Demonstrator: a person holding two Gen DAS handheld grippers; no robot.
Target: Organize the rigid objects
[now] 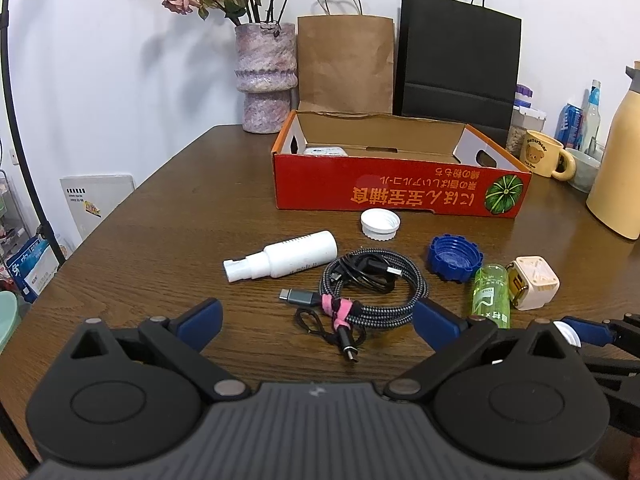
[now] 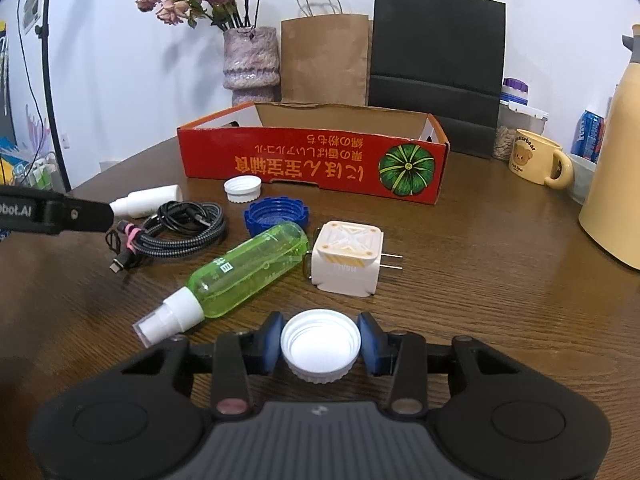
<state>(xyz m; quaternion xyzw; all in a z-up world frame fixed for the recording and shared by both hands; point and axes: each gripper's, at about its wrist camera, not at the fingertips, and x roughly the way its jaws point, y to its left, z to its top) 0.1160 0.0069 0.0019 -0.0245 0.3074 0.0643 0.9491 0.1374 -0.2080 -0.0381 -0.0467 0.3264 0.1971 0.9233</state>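
Observation:
My right gripper (image 2: 321, 345) is shut on a white screw cap (image 2: 321, 340) that lies open side up on the wooden table; both blue pads press its ribbed rim. Just beyond it lie a green spray bottle (image 2: 248, 270) and a white plug charger (image 2: 346, 260). Further back are a blue cap (image 2: 276, 214), a second white cap (image 2: 242, 189), a coiled cable bundle (image 2: 180, 230) and a white spray bottle (image 2: 146, 200). The red cardboard box (image 2: 312, 160) stands open behind them. My left gripper (image 1: 316, 320) hangs open over the cable bundle (image 1: 372, 284), touching nothing.
A yellow bear mug (image 2: 538, 158), a cream thermos (image 2: 616, 184), cans and jars crowd the right side. A vase of dried flowers (image 2: 250, 62), a brown paper bag (image 2: 324, 58) and a black bag (image 2: 438, 52) stand behind the box against the wall.

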